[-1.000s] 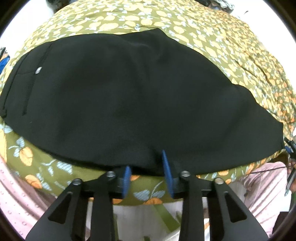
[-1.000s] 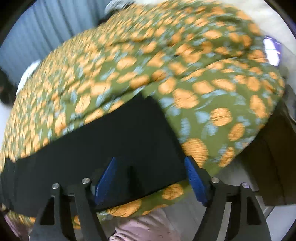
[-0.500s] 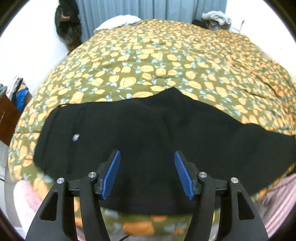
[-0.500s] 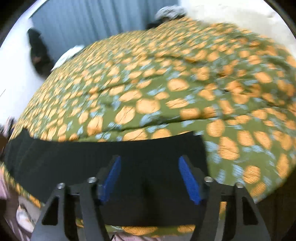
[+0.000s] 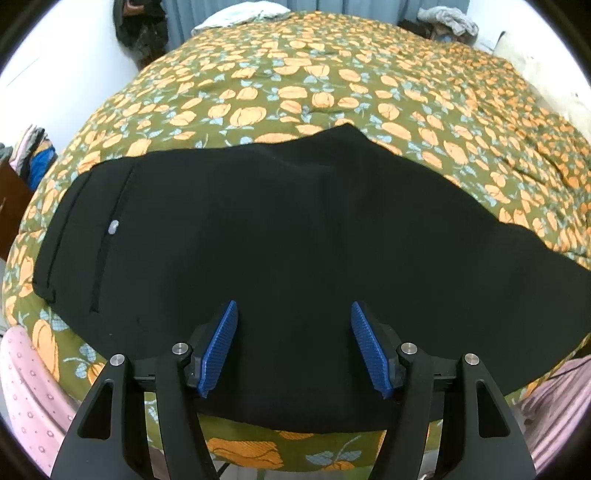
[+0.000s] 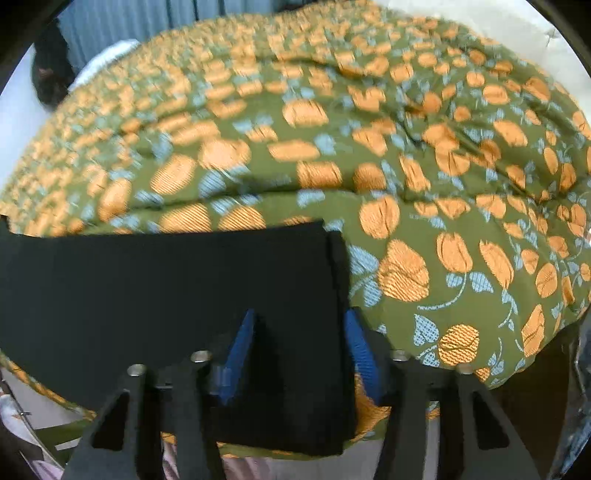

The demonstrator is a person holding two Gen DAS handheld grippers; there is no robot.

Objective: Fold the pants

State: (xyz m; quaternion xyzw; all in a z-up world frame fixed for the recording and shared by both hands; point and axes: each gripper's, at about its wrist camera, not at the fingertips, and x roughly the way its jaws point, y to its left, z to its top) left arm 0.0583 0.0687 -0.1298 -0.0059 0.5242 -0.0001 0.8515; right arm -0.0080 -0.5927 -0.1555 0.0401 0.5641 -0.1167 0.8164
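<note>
Black pants [image 5: 295, 236] lie flat along the near edge of a bed, legs folded one on the other. The waistband with a small silver button [image 5: 113, 226] is at the left. My left gripper [image 5: 291, 345] is open and empty, held above the middle of the pants near their front edge. In the right wrist view the leg hem end [image 6: 177, 291] lies on the bed. My right gripper [image 6: 299, 354] is open over that hem end, one blue pad on each side of the near corner, gripping nothing.
The bed wears an olive cover with orange flowers [image 5: 332, 74]. A white pillow [image 5: 240, 13] and grey clothes [image 5: 447, 18] lie at the far end. Pink fabric [image 5: 26, 387] hangs at the lower left. A dark cabinet [image 5: 11, 199] stands at the left.
My left gripper opened, let go of the pants' front edge, and rose back over them. My right gripper moved left along the bed and came over the hem end.
</note>
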